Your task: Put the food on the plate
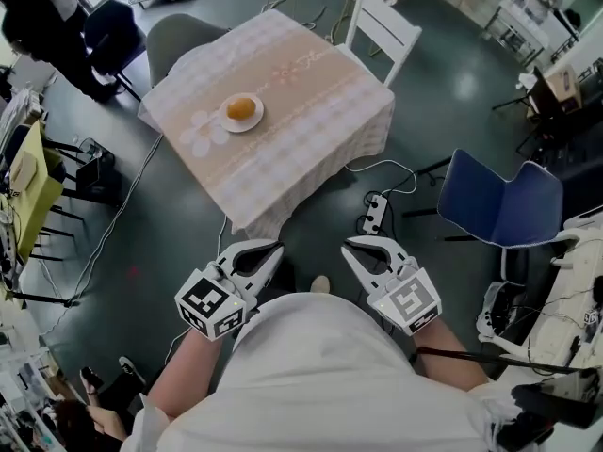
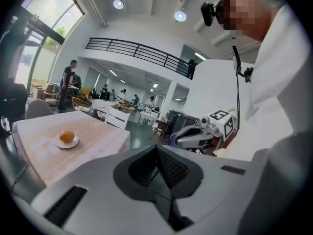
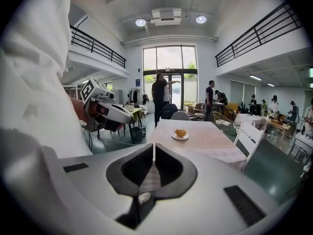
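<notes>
An orange-brown round piece of food (image 1: 241, 108) lies on a small white plate (image 1: 224, 119) on the table (image 1: 311, 111) with a pale checked cloth, well ahead of me. Both grippers hang close to my body, far short of the table. My left gripper (image 1: 273, 250) has its jaws together with nothing between them. My right gripper (image 1: 350, 246) also has its tips meeting, with nothing between them. The left gripper view shows the food (image 2: 67, 136) on the plate (image 2: 58, 143) far off at the left. In the right gripper view the food (image 3: 180, 132) sits straight ahead, beyond the jaws.
A white chair (image 1: 382, 31) stands at the table's far right side and a grey chair (image 1: 174, 36) at its far left. A blue chair (image 1: 499, 205) is to my right. A power strip (image 1: 374, 213) and cables lie on the floor. People (image 3: 159, 94) stand in the background.
</notes>
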